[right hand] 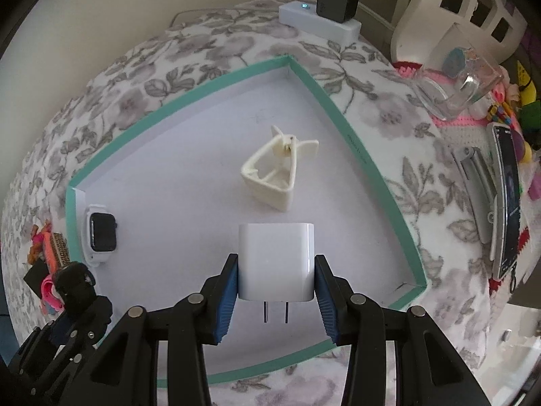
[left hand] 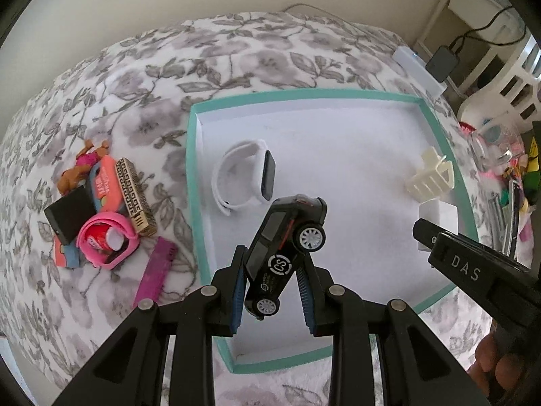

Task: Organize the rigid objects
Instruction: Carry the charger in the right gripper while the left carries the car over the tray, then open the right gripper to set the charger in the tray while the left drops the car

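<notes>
A shallow white tray with a teal rim (left hand: 192,155) (right hand: 341,115) lies on the flowered blanket. My left gripper (left hand: 272,270) is shut on a black toy car (left hand: 284,237), held nose-up over the tray's near half. My right gripper (right hand: 276,272) is shut on a white plug adapter (right hand: 275,260) with its prongs pointing back at the camera, also above the tray; the adapter (left hand: 439,218) shows in the left wrist view at the tray's right side. Inside the tray lie a white smartwatch (left hand: 245,176) (right hand: 98,237) and a cream hair claw (left hand: 431,177) (right hand: 275,172).
Left of the tray is a pile: a pink band (left hand: 108,240), a black box (left hand: 69,218), a gold patterned case (left hand: 135,196), a magenta bar (left hand: 155,272). Right of it sit a clear container (right hand: 456,84), a phone (right hand: 507,199), a white power strip (right hand: 318,20).
</notes>
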Available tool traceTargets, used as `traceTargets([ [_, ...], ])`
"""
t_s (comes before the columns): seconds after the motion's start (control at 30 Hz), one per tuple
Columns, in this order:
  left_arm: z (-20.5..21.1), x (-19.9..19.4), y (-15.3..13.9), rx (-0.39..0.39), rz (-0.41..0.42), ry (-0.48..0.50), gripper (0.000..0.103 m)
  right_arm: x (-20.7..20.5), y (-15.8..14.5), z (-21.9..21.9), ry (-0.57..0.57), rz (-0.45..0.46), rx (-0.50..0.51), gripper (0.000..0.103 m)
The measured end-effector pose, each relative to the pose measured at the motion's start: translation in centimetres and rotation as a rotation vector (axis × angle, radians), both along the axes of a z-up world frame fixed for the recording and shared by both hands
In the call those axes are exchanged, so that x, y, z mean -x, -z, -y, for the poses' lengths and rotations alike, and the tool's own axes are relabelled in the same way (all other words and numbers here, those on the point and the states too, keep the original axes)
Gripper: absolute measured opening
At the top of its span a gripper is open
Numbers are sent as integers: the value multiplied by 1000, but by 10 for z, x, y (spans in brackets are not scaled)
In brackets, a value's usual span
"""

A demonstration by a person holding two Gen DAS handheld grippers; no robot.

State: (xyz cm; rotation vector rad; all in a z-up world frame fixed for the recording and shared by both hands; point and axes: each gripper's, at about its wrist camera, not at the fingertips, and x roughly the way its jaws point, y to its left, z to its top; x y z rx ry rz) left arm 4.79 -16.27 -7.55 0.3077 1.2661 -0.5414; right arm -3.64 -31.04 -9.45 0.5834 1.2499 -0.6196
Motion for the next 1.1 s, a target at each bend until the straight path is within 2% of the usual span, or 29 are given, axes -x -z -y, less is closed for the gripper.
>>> traceTargets([
  [0.2,3,-2,12,-41,11,7,30,-3,10,-4,-16,-28,-9,46],
  [0.53,5,-3,38,-100,-36,-5,30,-5,23,-12,-36,-62,-2,45],
  [1.1,10,0,40,-107,-12,5,32,-10,25,-13,-42,-73,8,47],
])
